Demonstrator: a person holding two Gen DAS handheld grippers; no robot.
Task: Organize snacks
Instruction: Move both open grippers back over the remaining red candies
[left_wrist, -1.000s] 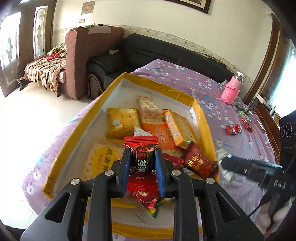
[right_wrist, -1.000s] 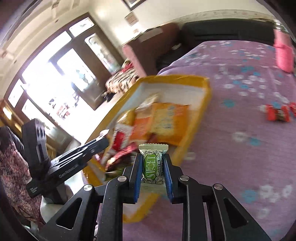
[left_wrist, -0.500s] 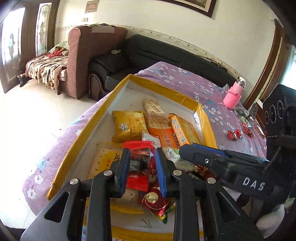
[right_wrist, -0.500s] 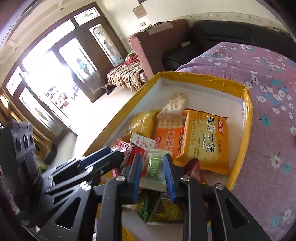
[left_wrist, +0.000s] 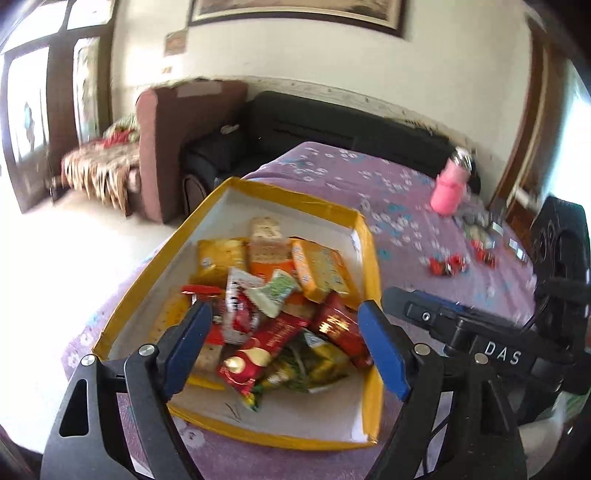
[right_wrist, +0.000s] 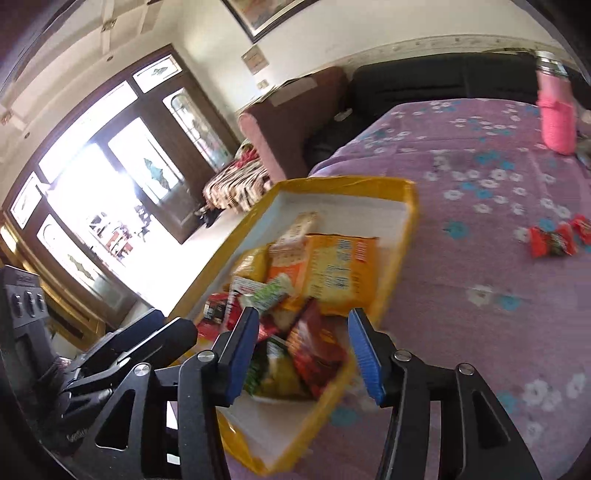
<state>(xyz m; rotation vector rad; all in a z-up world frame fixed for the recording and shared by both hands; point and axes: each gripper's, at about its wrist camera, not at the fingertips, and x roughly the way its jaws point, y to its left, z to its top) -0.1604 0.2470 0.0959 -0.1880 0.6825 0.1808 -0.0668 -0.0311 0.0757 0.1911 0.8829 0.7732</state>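
Both pairs of tongs spread wide and holding nothing: left tongs (left_wrist: 284, 347) above the near half of the yellow-rimmed tray (left_wrist: 371, 258), right tongs (right_wrist: 303, 350) over the tray's near right corner. Between the blue pads, only the heap below. Lying loose on top of that heap, a green-and-white candy (left_wrist: 275, 291) and a red wrapped candy (left_wrist: 240, 314) (neither touching any pad). Around them, dark red packets, a green-yellow wrapper, and farther back the orange and yellow cracker packs (left_wrist: 317, 267) lying flat against the tray floor. Far end of the tray bare and white.

Beyond the tray, purple flowered tabletop (right_wrist: 461, 295). Well off to the right, a small cluster of red candies (right_wrist: 552, 242) not yet collected, plus a few pale, blurred bits near the far right edge in the left view (too smeared to name). Pink bottle (left_wrist: 448, 192) upright near the back.

Judging by this: most snacks gathered, a handful left out on the cloth, so well past halfway but unfinished.
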